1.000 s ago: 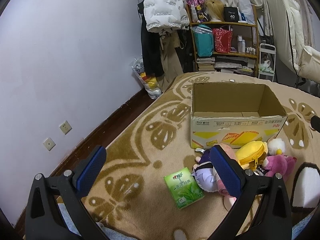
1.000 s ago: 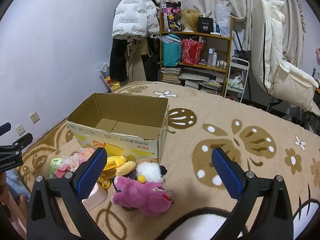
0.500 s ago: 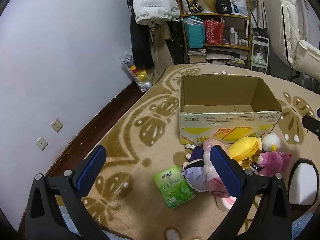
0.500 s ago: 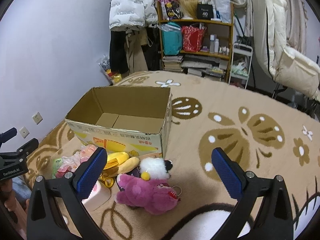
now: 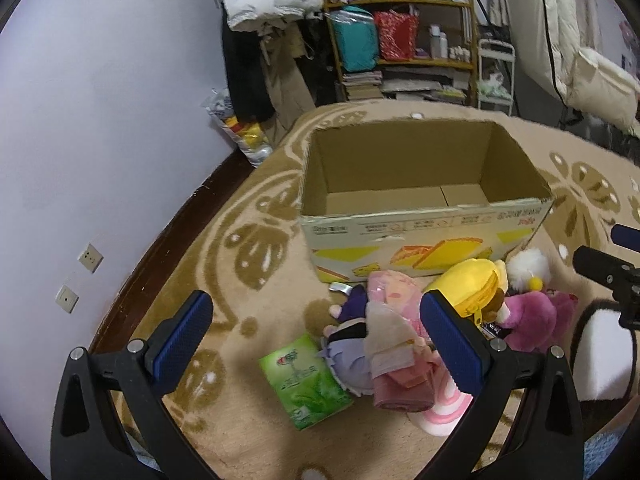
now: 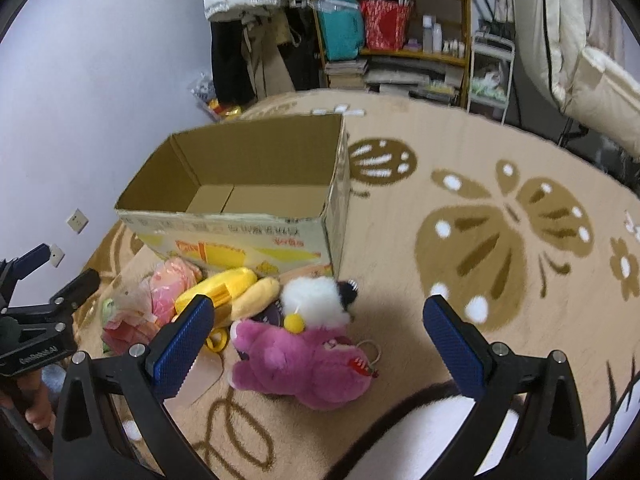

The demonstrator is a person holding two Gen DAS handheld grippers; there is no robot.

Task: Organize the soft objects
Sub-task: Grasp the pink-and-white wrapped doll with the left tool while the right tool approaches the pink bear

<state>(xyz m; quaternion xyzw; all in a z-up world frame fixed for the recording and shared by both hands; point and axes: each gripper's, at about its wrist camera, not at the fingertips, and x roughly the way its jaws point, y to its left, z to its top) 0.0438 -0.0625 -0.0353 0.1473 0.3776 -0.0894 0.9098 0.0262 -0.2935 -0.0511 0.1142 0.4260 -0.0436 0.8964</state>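
Observation:
An open empty cardboard box (image 5: 420, 236) (image 6: 248, 240) stands on the rug. In front of it lies a pile of soft toys: a pink-and-purple doll (image 5: 384, 344), a yellow plush (image 5: 476, 284) (image 6: 224, 284), a white plush (image 6: 316, 300) and a magenta bear (image 6: 304, 364) (image 5: 532, 320). A green tissue pack (image 5: 306, 380) lies left of the doll. My left gripper (image 5: 324, 344) is open and empty above the tissue pack and doll. My right gripper (image 6: 320, 348) is open and empty above the magenta bear.
A beige patterned rug (image 6: 500, 220) covers the floor. A wall (image 5: 100, 120) runs along the left. Hanging coats (image 5: 260, 20), a cluttered shelf (image 5: 400, 32) and a white cart (image 5: 494, 76) stand at the back. A cream chair (image 6: 592, 72) is at the right.
Both grippers have moved closer to and lower over the toy pile. The box and toys look larger. Nothing was grasped.

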